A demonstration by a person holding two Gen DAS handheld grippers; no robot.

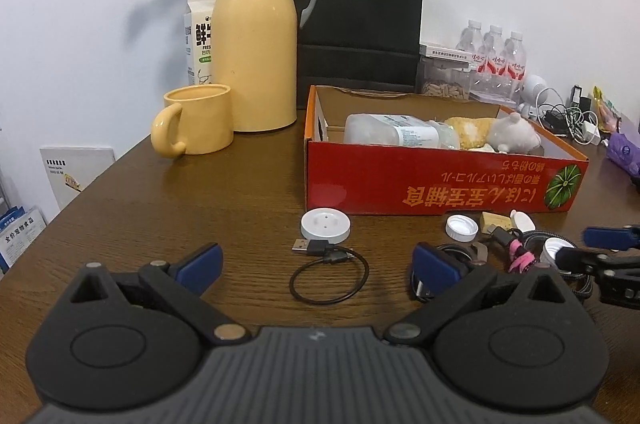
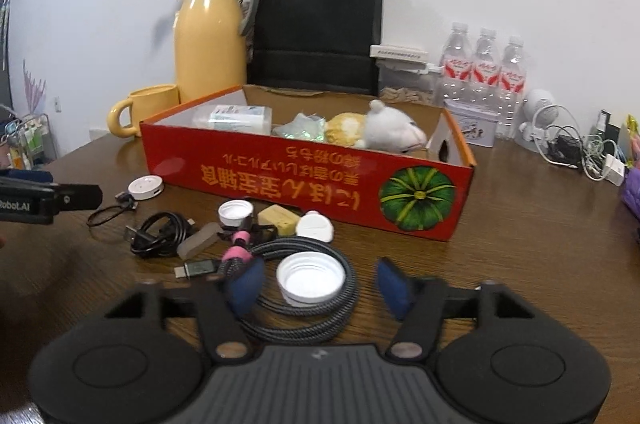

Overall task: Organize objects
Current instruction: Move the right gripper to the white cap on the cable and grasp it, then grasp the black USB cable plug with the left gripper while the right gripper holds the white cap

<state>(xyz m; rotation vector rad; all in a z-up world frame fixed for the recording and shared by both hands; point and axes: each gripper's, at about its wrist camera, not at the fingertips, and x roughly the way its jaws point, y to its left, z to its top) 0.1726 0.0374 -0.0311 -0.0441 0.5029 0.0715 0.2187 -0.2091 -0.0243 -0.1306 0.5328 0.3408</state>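
The right gripper (image 2: pixel 318 286) is spread wide and holds nothing. The white cap (image 2: pixel 311 282) lies open side up directly between its blue pads, on top of the coiled braided cable (image 2: pixel 320 308). Being round, the cap has no long axis. The red box (image 2: pixel 280 180) lies ahead. The left gripper (image 1: pixel 316 266), also spread and empty, faces the small black cable (image 1: pixel 329 278); cap-to-pad contact probably has not occurred.

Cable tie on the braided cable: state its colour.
Pink cable tie, clearest in the right wrist view.
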